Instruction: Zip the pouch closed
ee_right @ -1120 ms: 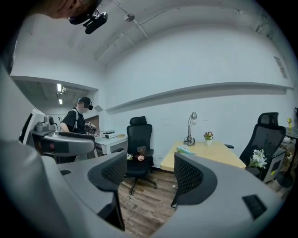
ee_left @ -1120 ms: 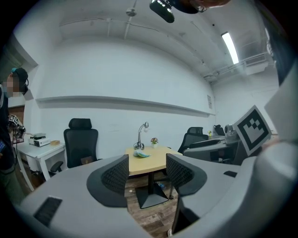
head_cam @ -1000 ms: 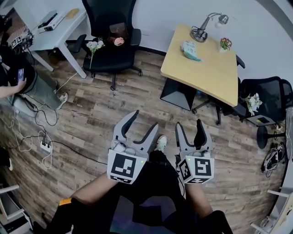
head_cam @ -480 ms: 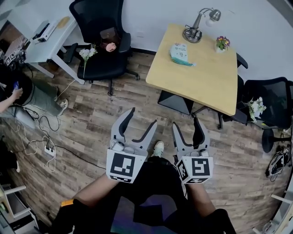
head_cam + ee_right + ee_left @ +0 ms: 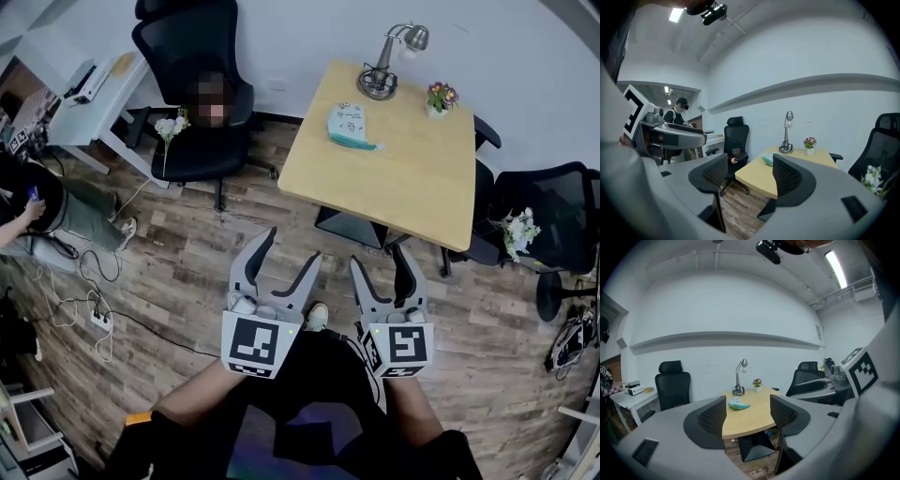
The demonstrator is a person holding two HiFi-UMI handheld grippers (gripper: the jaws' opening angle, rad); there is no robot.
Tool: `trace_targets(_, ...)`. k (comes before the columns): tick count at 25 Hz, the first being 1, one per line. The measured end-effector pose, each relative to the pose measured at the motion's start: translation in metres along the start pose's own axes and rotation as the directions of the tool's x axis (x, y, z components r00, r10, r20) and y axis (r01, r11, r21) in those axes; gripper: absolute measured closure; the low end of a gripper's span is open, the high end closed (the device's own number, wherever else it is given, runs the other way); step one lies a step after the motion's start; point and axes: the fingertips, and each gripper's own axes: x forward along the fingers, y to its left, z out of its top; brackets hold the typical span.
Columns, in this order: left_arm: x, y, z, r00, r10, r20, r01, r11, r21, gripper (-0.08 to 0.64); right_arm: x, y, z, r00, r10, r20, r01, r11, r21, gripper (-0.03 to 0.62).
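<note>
A teal pouch (image 5: 349,127) lies on the far half of the yellow table (image 5: 394,187), close to the lamp. It also shows small in the left gripper view as the pouch (image 5: 739,404), and its edge peeks past a jaw as the pouch (image 5: 767,159) in the right gripper view. My left gripper (image 5: 291,253) hangs over the wood floor short of the table; its jaws have just been opening, stand wide and hold nothing. Beside it my right gripper (image 5: 381,262) is open and empty too. Both point toward the table.
A desk lamp (image 5: 382,70) and a small flower pot (image 5: 437,97) stand at the table's far edge. Black office chairs (image 5: 192,84) (image 5: 548,220) flank the table. A white desk (image 5: 89,94), a seated person (image 5: 28,211) and floor cables (image 5: 89,300) are at the left.
The table and pouch have drawn nearer and shifted left in the head view as I moved forward. Both grippers travelled with me, and the left jaws spread slightly wider.
</note>
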Motion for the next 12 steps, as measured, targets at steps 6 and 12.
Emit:
trace_targets(6, 0.02, -0.004, -0.002, 1.0, -0.016, -0.025, 0.015, 1.0, -0.016, 0.282, 0.013, -0.02, -0.001, 1.0, -0.014, -0.018, 0.014, 1.0, -0.018, 0.276)
trace_targets(12, 0.053, 0.0, 0.0, 0.999, -0.046, -0.012, 0.046, 0.999, -0.011, 0.283, 0.036, -0.041, -0.001, 0.999, -0.035, -0.038, 0.034, 0.999, -0.041, 0.276)
